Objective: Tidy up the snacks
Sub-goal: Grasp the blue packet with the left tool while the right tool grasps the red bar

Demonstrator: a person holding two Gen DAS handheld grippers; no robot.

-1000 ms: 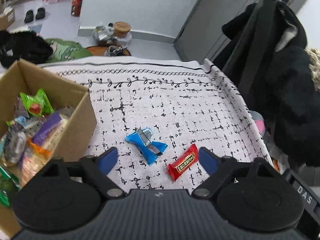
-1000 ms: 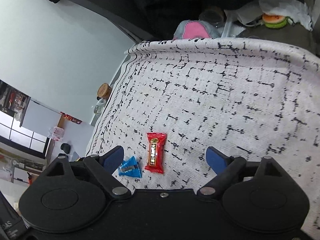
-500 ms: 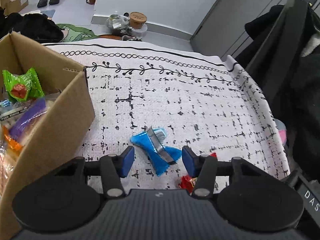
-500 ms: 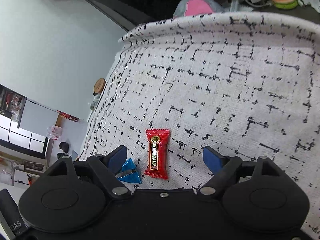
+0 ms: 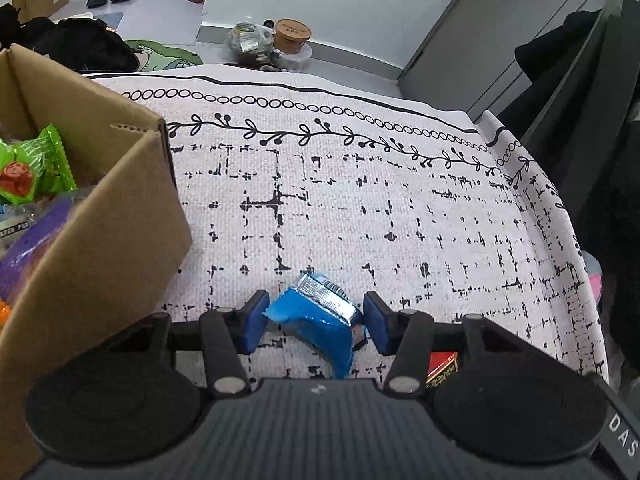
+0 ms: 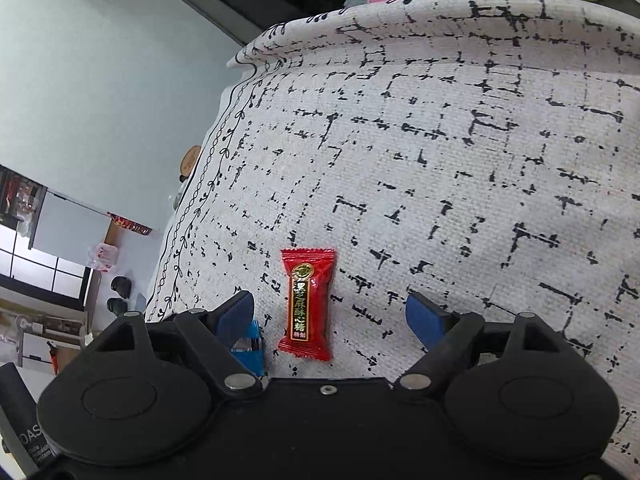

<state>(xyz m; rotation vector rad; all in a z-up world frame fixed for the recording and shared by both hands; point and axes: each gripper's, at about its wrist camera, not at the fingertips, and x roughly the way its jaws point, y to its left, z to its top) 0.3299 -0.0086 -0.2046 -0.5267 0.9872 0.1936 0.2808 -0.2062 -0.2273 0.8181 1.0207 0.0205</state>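
My left gripper (image 5: 314,322) has its two blue pads against the sides of a blue and silver snack packet (image 5: 320,320) that lies on the patterned cloth. A red candy packet (image 5: 442,368) peeks out under its right finger. In the right wrist view the red candy packet (image 6: 307,304) lies on the cloth between the wide-open fingers of my right gripper (image 6: 330,316), nearer the left one. The blue packet (image 6: 249,346) shows behind the left finger there. A cardboard box (image 5: 104,248) holding several snacks stands at the left.
The white cloth with black marks (image 5: 360,208) covers the table and drops off at the far and right edges. Dark coats (image 5: 608,128) hang at the right. A bag and containers (image 5: 268,42) sit on the floor beyond the table.
My left gripper moved forward and down over the blue packet and narrowed from wide open until the pads reached it. My right gripper moved closer to the red candy, still open.
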